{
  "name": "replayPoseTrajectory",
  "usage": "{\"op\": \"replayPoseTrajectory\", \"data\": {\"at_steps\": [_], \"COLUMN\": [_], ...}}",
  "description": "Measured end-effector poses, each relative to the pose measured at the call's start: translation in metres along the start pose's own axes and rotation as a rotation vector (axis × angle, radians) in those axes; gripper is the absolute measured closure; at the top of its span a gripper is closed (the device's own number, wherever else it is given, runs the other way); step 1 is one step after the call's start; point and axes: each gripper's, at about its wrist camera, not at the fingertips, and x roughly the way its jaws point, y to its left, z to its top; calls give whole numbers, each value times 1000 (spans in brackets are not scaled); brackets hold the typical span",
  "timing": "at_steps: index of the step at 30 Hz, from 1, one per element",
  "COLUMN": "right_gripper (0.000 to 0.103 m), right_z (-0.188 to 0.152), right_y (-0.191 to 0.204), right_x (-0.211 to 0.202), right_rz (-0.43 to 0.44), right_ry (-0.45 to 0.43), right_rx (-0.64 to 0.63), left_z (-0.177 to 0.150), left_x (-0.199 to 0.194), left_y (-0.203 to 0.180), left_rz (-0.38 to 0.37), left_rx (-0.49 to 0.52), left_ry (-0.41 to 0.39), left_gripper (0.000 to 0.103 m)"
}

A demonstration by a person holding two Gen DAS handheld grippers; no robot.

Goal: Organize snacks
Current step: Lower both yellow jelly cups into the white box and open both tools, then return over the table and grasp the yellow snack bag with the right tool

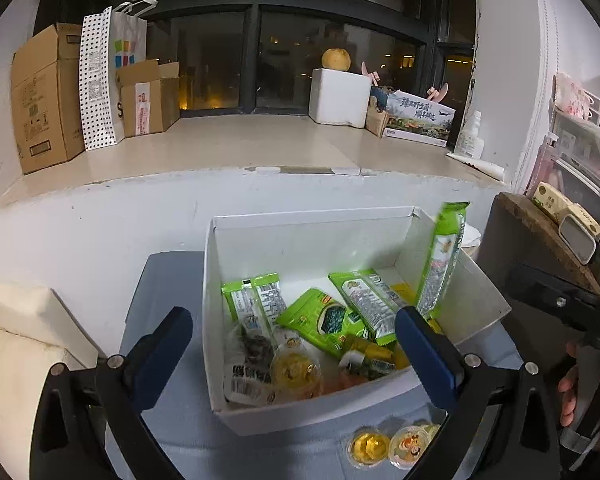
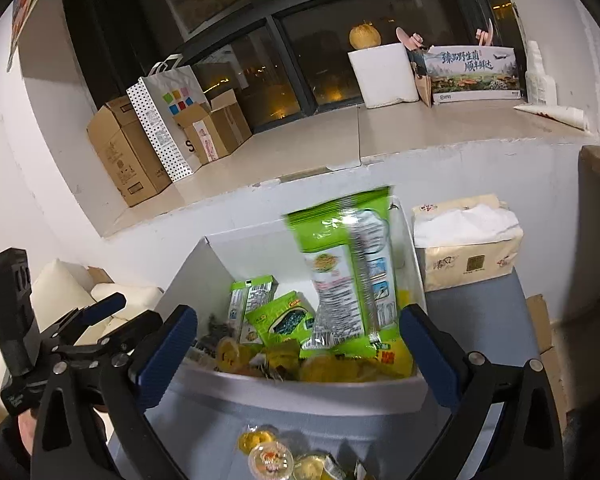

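Grey-blue surface pushed against a white wall under a deep beige window ledge; dark glass behind. On the ledge: brown cardboard boxes, a dotted paper bag, a white foam block topped by a round yellow fruit. On the surface, an open white card box filled with glossy green snack packets and clear round jelly cups. One tall green packet upright, motion-blurred, at the box's right wall. More jelly cups loose in front. Soft tissue pack just beside the box. Left tool and right tool both spread wide, blue ribbed pads bare, gripping nothing.
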Motion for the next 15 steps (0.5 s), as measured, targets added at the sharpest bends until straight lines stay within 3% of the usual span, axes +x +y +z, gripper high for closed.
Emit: {"op": "replayPoseTrajectory", "data": {"at_steps": [7,15], "right_gripper": [0,0], "right_z": [-22,-80], "right_y": [8,4], "right_x": [-45,-99], "right_rz": [36,5], "right_ry": [-24,-7], "right_rx": [-32,-23], "left_z": [-14,-50], "left_x": [-39,-91], "left_y": [-15,-42], "left_rz": [-25,-28], "left_rx": [30,75], "left_ry": [-29,-58], "left_gripper": [0,0]}}
